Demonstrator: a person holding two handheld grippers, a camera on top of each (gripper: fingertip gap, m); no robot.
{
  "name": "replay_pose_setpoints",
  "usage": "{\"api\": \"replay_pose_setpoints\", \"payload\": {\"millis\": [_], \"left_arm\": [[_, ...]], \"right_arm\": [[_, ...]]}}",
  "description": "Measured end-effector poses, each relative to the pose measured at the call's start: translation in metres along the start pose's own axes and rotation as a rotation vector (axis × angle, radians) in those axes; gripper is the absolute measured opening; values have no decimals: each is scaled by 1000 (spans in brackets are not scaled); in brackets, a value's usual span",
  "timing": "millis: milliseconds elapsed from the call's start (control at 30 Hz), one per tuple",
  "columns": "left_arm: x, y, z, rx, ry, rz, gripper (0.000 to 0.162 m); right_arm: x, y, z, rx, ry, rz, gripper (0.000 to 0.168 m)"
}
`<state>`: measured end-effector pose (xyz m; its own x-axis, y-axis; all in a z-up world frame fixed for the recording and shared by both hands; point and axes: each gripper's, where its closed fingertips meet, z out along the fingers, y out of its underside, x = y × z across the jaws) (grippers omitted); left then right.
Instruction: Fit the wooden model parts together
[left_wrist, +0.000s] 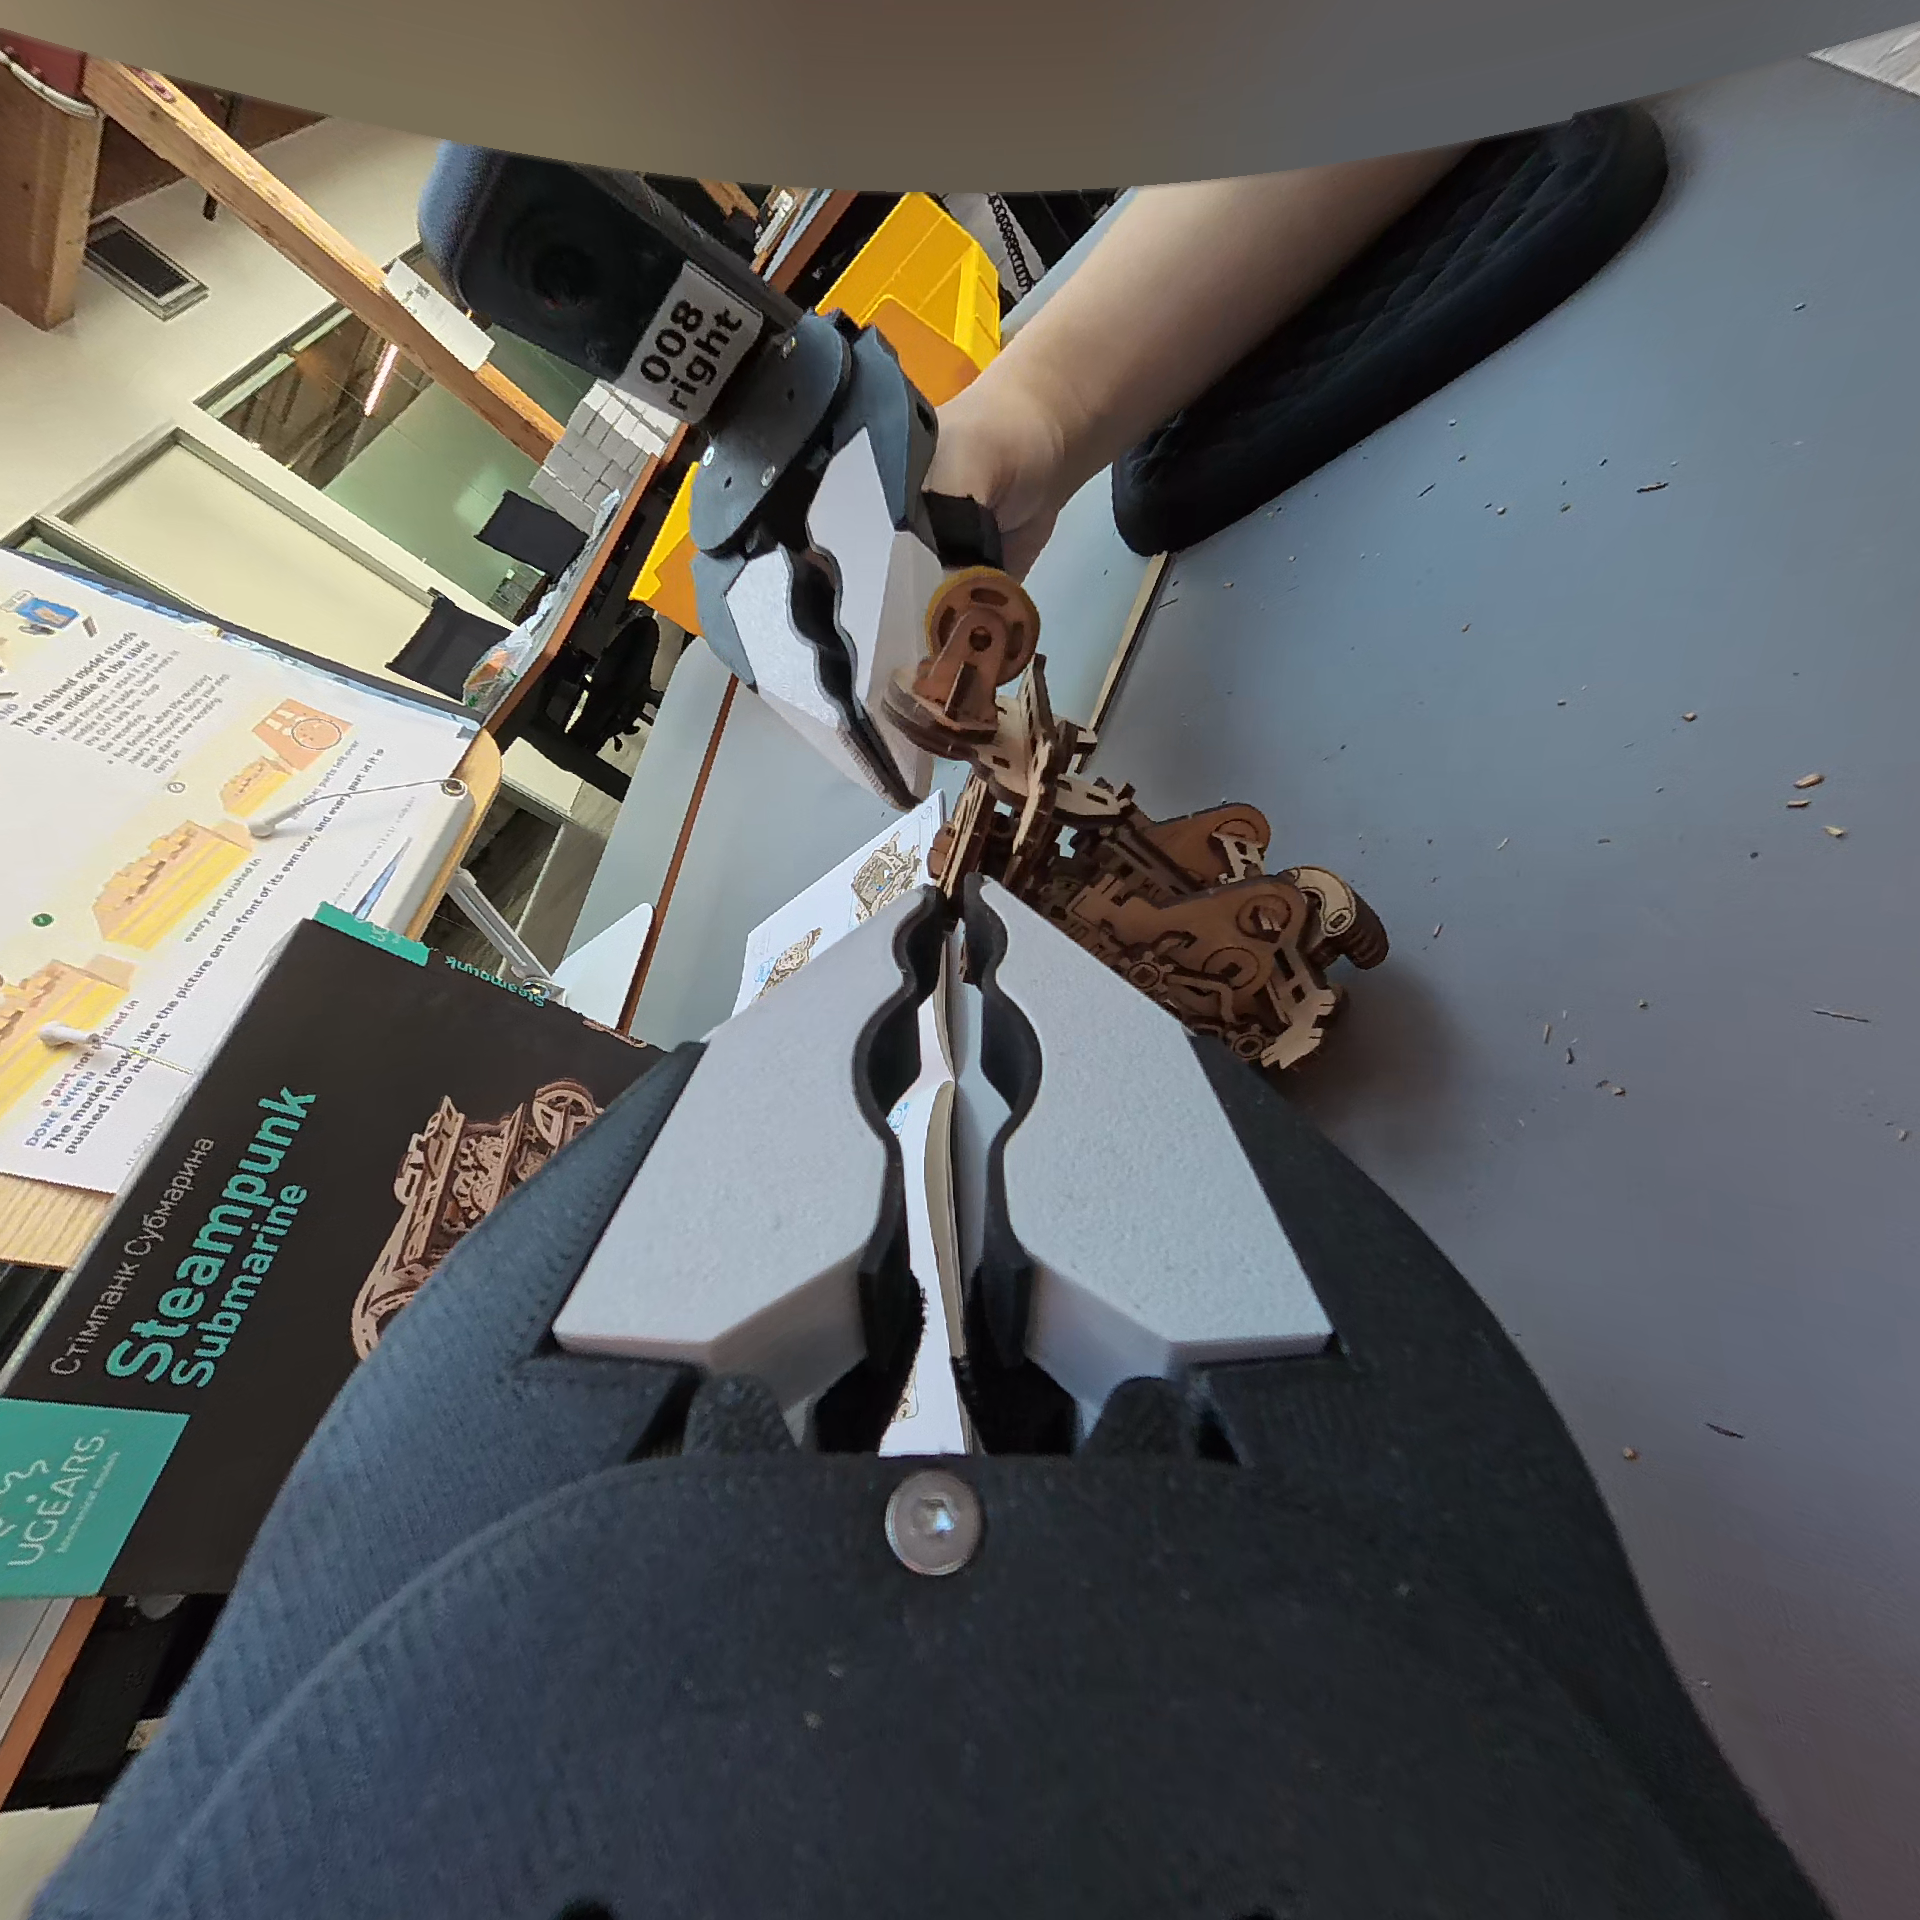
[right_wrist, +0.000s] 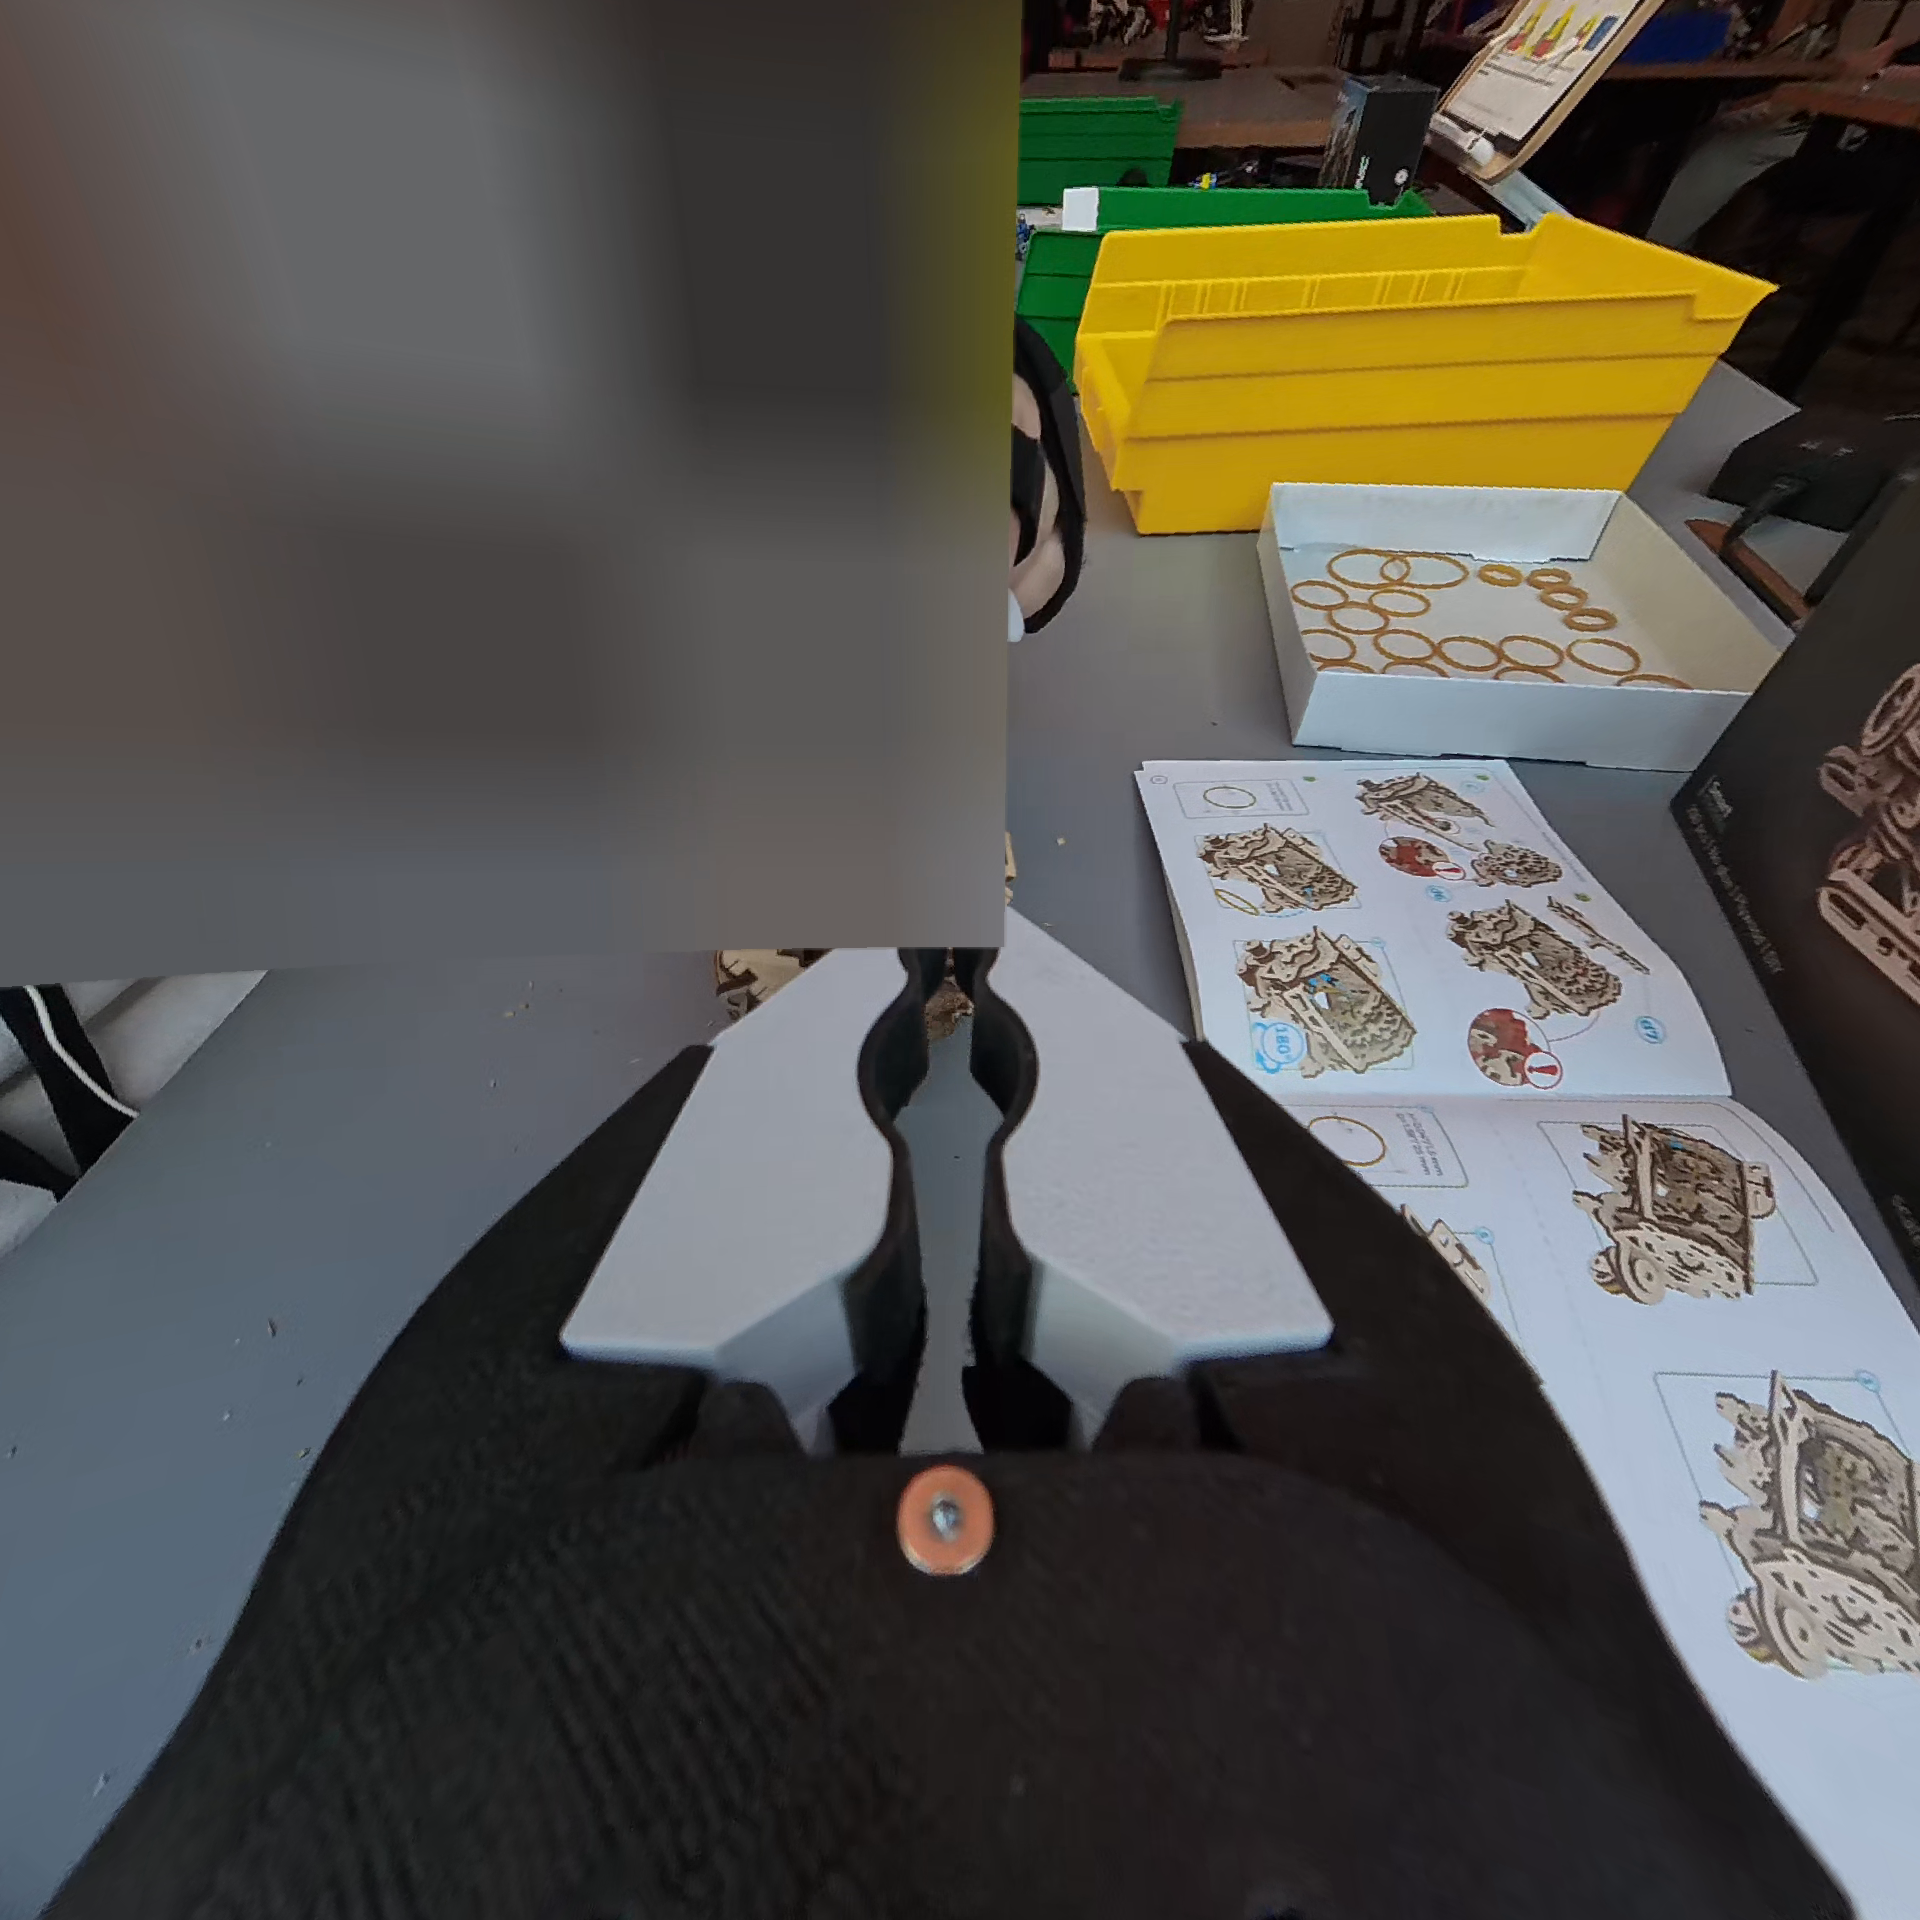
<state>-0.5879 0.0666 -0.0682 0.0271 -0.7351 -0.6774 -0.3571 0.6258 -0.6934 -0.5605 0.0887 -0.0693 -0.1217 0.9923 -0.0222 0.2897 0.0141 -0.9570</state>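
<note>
- Grey table (left_wrist: 1558, 935) in a busy workshop, flecked with wood chips, carries a half-built wooden model (left_wrist: 1174, 914); a kit box (left_wrist: 312, 1195) stands at its edge, and the right wrist view adds an open booklet (right_wrist: 1455, 935), yellow bins (right_wrist: 1351, 384) and a white tray (right_wrist: 1496, 717) of rings.
- Left gripper (left_wrist: 948, 914), jaws nearly together, appears clamped on the model's near edge, though the contact itself is hidden.
- Right gripper (left_wrist: 883, 727) pinches a small wheeled part (left_wrist: 966, 665) at its tips, just above the model's upright frame and close to touching it.
- Risk: the tip-only pinch could let the part twist or drop if pressed in off-line.
- Risk: a hard push could snap thin plywood tabs or tip the model out of the left gripper's hold.
</note>
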Motion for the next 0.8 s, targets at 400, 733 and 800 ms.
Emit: {"api": "replay_pose_setpoints", "payload": {"millis": [400,733,800], "left_arm": [[1,-1,0,6,4,4,2],[1,-1,0,3,3,4,2],[1,-1,0,2,3,4,2]], "right_arm": [[-3,9,2,39,-179,344,13],[-10,9,3,42,-244,384,12],[-11,9,3,40,-253,389,11]]}}
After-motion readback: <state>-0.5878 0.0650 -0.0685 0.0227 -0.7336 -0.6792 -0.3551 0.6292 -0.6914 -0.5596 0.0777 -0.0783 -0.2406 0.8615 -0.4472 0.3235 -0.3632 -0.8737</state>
